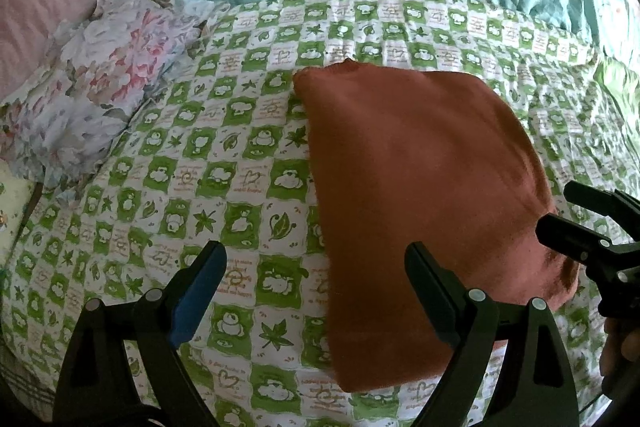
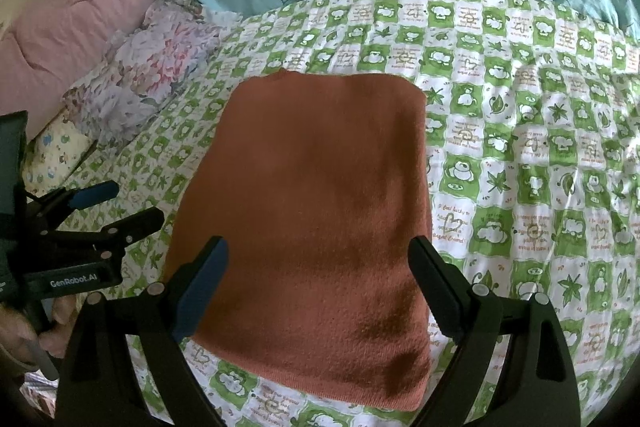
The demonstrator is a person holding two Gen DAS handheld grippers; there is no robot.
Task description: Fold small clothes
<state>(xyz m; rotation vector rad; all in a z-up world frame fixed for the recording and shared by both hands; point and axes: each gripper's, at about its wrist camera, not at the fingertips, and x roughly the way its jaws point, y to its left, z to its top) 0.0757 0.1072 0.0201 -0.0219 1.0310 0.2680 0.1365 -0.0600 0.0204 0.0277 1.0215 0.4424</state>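
Right wrist view: the right gripper [image 2: 318, 287] is being held spread wide above the near edge of the folded rust-coloured garment [image 2: 316, 211] lying flat on the bed [image 2: 520, 155]. The left gripper [image 1: 316, 291], likewise spread and empty, is being kept beside its left edge, probably readying another fold.

The rust-orange knit garment [image 2: 312, 227] lies folded into a flat, roughly rectangular packet — its near edge just ahead of the right gripper [image 2: 316, 291], between the spread fingers. From the left gripper [image 1: 316, 291] it sits ahead and to the right — one small nub at its far edge.
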